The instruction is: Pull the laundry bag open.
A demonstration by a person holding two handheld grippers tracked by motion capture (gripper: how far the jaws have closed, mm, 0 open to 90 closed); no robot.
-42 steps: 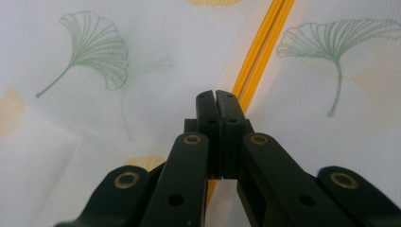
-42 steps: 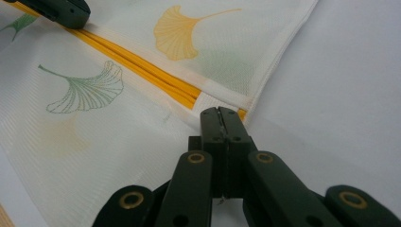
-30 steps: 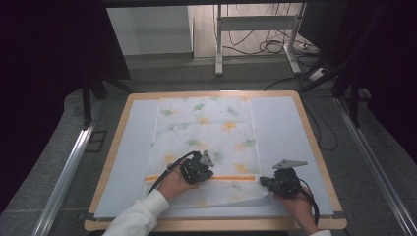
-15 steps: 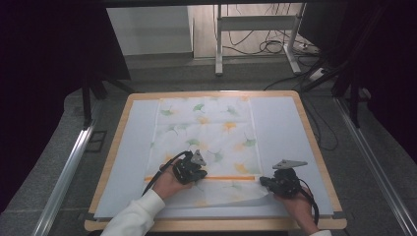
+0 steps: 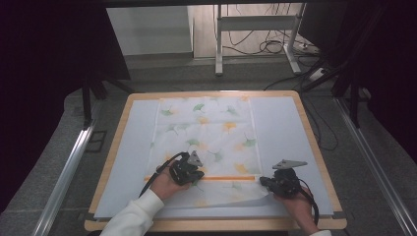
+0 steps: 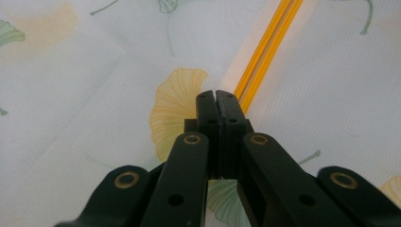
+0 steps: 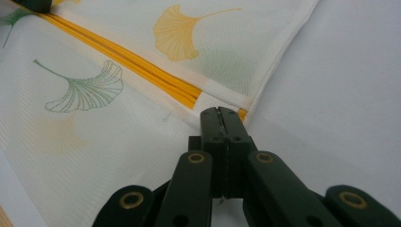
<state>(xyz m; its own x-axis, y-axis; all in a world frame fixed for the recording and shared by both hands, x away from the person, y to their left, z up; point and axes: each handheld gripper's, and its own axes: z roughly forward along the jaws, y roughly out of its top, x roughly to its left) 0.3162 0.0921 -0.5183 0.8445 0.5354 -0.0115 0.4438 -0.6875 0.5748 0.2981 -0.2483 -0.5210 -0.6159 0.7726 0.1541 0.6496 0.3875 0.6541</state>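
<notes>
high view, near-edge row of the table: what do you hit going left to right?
White sleeve → left tongs on the leaf-print cloth → orange stripe → right tongs at the cloth's right edge → bare white mat → wooden table rim.

No text, label, brand, number or sign can be read in any of the views. The cloth [image 5: 206, 142] carries only a printed pattern of ginkgo leaves and an orange stripe, with no lettering on it.
</notes>
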